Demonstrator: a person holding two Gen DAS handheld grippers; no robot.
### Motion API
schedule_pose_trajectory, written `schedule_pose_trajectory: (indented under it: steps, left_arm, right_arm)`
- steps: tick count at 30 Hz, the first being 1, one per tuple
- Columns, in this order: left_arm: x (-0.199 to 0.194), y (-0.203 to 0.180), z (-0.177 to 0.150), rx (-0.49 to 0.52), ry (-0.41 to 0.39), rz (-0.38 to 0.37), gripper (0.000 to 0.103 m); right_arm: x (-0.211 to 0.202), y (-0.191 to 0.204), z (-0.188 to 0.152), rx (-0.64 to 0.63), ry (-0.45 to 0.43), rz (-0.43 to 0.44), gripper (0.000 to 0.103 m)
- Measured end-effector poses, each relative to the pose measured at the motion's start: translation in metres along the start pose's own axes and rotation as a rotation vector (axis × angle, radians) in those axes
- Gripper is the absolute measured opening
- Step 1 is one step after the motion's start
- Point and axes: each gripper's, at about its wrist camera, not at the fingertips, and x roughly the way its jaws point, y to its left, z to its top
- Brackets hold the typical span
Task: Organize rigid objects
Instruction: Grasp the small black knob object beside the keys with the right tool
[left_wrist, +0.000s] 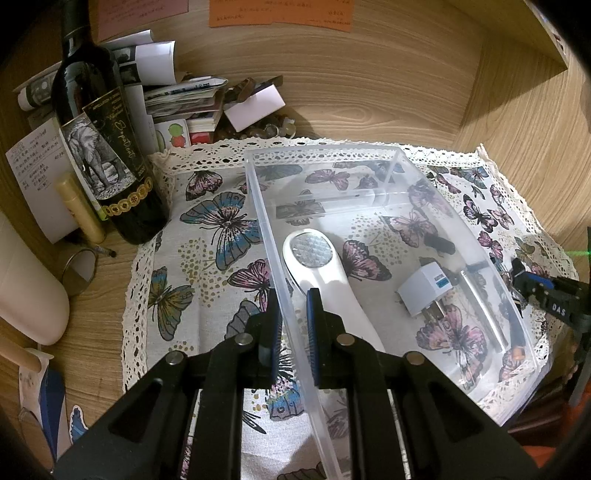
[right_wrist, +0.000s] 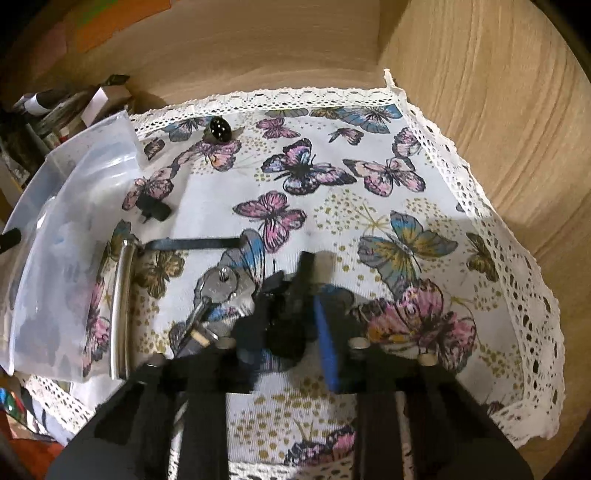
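The clear plastic bin (left_wrist: 388, 177) sits on the butterfly cloth (left_wrist: 207, 229) and holds a white handheld device (left_wrist: 325, 280) and a white plug adapter (left_wrist: 424, 291). The left gripper (left_wrist: 293, 325) is closed on the bin's near-left wall, one pad inside and one outside.

Outside the bin, just beside its right wall, lie a silver tube (right_wrist: 122, 306), a black cable tie (right_wrist: 192, 243), a small black clip-like part (right_wrist: 153, 210) and, further off, a black bead-like ring (right_wrist: 220, 129). A bunch of keys (right_wrist: 225, 288) lies near the right gripper (right_wrist: 291, 314), whose jaws are drawn in on a small black item (right_wrist: 295, 291) that appears joined to the keys.

Risks:
- The hold looks to be on the black item alone; the keys would hang and swing on a lift and could strike the bin wall or drag the cloth.
- The thin bin wall may flex or slip from the left pads if the bin is knocked.
- The silver tube is round and may roll if the cloth shifts.

Limits of view: the right wrist view is motion-blurred at the jaws, so what the black item is, and how firmly it is pinched, cannot be confirmed. The bin's near corner is cut off by the left gripper's body. The bin wall blurs the contents behind it in the right view.
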Motion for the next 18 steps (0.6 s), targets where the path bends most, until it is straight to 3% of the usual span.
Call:
schedule_pose_trajectory:
  steps: [10, 18]
  left_arm:
    - [0.0, 0.001, -0.001, -0.002, 0.0, -0.001, 0.012]
    - [0.001, 0.002, -0.001, -0.008, 0.0, -0.003, 0.012]
  right_arm:
    - [-0.022, 0.012, 0.021, -0.034, -0.09, 0.027, 0.016]
    - [-0.052, 0.057, 0.053, -0.16, -0.201, 0.103, 0.016]
